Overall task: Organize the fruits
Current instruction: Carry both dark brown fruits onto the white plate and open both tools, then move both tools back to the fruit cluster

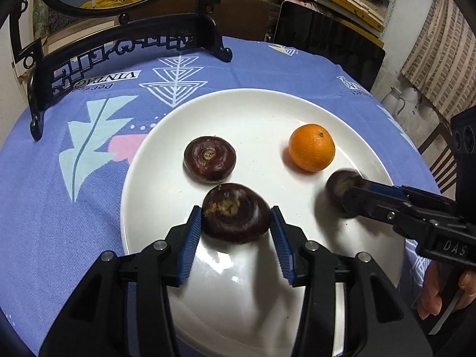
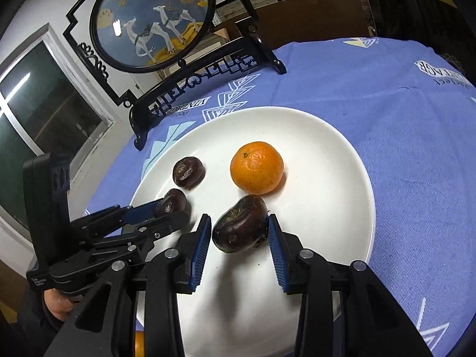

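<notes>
A white plate (image 1: 253, 110) (image 2: 333, 154) holds an orange mandarin (image 1: 311, 147) (image 2: 256, 167) and three dark brown water chestnuts. One chestnut (image 1: 209, 159) (image 2: 188, 172) lies free at the plate's far left. My left gripper (image 1: 235, 221) (image 2: 171, 208) has its blue pads against the sides of a second chestnut (image 1: 236, 212) (image 2: 174, 201), low over the plate. My right gripper (image 2: 238, 230) (image 1: 345, 193) holds the third chestnut (image 2: 241, 223) (image 1: 340, 183) between its pads, beside the mandarin.
A blue patterned tablecloth (image 1: 59, 196) (image 2: 416, 148) covers the round table. A black carved stand with a round painted screen (image 1: 125, 47) (image 2: 151, 17) stands at the far left edge. Another orange fruit (image 2: 138, 343) peeks out below the plate's near edge. Dark chairs stand behind the table.
</notes>
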